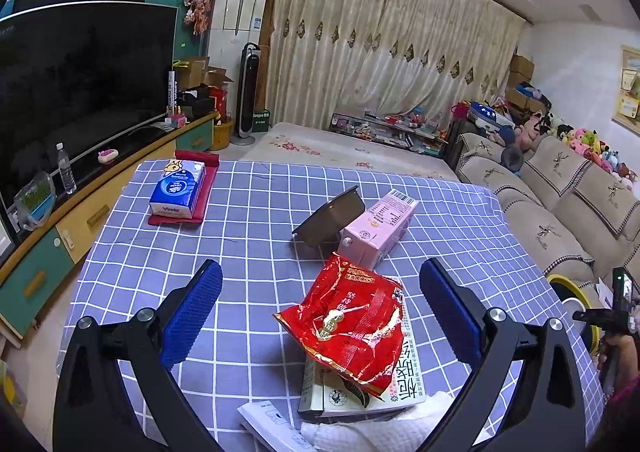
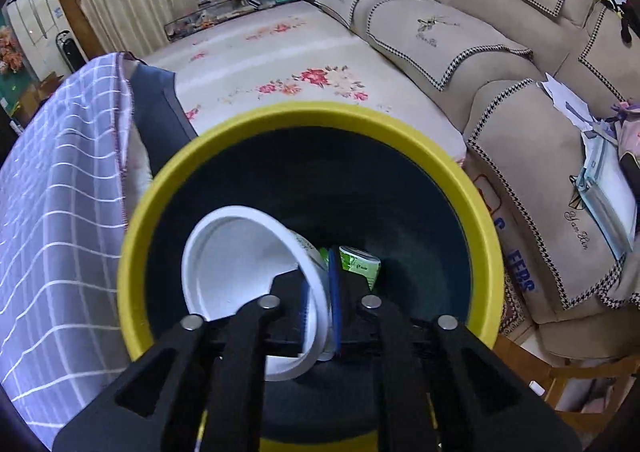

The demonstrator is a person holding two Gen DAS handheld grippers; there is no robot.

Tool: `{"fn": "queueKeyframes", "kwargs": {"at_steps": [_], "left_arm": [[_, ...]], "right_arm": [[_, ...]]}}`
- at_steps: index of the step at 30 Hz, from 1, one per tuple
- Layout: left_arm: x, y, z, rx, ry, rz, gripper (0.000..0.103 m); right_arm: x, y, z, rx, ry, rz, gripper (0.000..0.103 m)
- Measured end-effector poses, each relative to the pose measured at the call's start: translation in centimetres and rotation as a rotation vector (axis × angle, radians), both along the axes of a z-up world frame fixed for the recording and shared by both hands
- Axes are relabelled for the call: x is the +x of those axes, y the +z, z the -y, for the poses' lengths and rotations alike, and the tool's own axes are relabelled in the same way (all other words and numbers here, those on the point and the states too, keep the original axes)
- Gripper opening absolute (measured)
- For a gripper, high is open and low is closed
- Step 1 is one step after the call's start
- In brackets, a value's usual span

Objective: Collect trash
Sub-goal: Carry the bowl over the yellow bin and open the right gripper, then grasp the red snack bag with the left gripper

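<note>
Both views are evenly lit by soft indoor light, and only faint shadows are cast. Glare is seen on the red snack bag (image 1: 352, 328) and the white cup (image 2: 256, 284). Straight lines are bent strongly toward the edges, and black vignetting fills the corners. Focus is kept sharp centrally.

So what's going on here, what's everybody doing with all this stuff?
A person is clearing trash off a table covered with a checked cloth, with a gripping tool in each hand. The right tool is shut on the rim of a white paper bowl, holding it over the yellow-rimmed bin, which already holds a green wrapper. The left tool is open above the table, with a red snack bag between its fingers. A pink carton is also on the table.
</note>
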State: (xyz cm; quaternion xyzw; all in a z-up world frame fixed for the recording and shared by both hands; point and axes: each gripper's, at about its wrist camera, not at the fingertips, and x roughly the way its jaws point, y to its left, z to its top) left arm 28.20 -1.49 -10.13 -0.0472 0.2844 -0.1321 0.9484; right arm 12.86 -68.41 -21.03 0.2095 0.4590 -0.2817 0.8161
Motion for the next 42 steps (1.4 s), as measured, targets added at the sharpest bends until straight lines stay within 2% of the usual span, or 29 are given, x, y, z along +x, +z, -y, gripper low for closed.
{"fn": "queueKeyframes", "kwargs": {"at_steps": [2,4,7,11,15,17,22,29,33,38,42], "left_arm": [[0.0,0.0,0.0,0.000,-0.003,-0.003,0.097],[0.0,-0.1,0.1,-0.002,-0.007,-0.005,0.097],[-0.1,0.0,0.2,-0.002,-0.014,-0.002,0.097],[-0.3,0.0,0.6,0.006,-0.033,0.000,0.097],[-0.4,-0.1,1.4,0.005,-0.092,-0.015,0.097],[-0.4,0.0,1.9,0.015,-0.115,-0.024,0.097],[-0.3,-0.4,4.1,0.130,-0.170,-0.066,0.097],[1.6,-0.8,4.6,0.213,-0.254,-0.115,0.097],[2.9,-1.4,4.9,0.267,-0.276,-0.134,0.096],[4.0,-2.8,5.3,0.318,-0.308,-0.179,0.084],[4.1,-3.3,5.4,0.322,-0.326,-0.190,0.075]], "right_arm": [[0.2,-0.3,-0.2,-0.007,-0.004,-0.006,0.029],[0.2,-0.2,-0.5,-0.018,-0.004,-0.005,0.036],[0.1,0.1,-0.9,-0.009,0.004,0.009,0.037],[-1.1,1.7,-2.3,-0.014,0.025,0.065,0.046],[-2.1,3.4,-3.3,-0.057,0.027,0.107,0.046],[-2.8,4.3,-3.5,-0.044,0.028,0.148,0.049],[-3.6,6.1,-4.3,-0.046,0.051,0.207,0.051],[-4.6,7.0,-4.1,-0.017,0.072,0.261,0.055],[-5.1,6.7,-3.5,-0.003,0.057,0.258,0.055],[-5.4,6.8,-3.1,0.008,0.047,0.264,0.055],[-5.3,6.8,-3.2,0.008,0.049,0.262,0.055]]}}
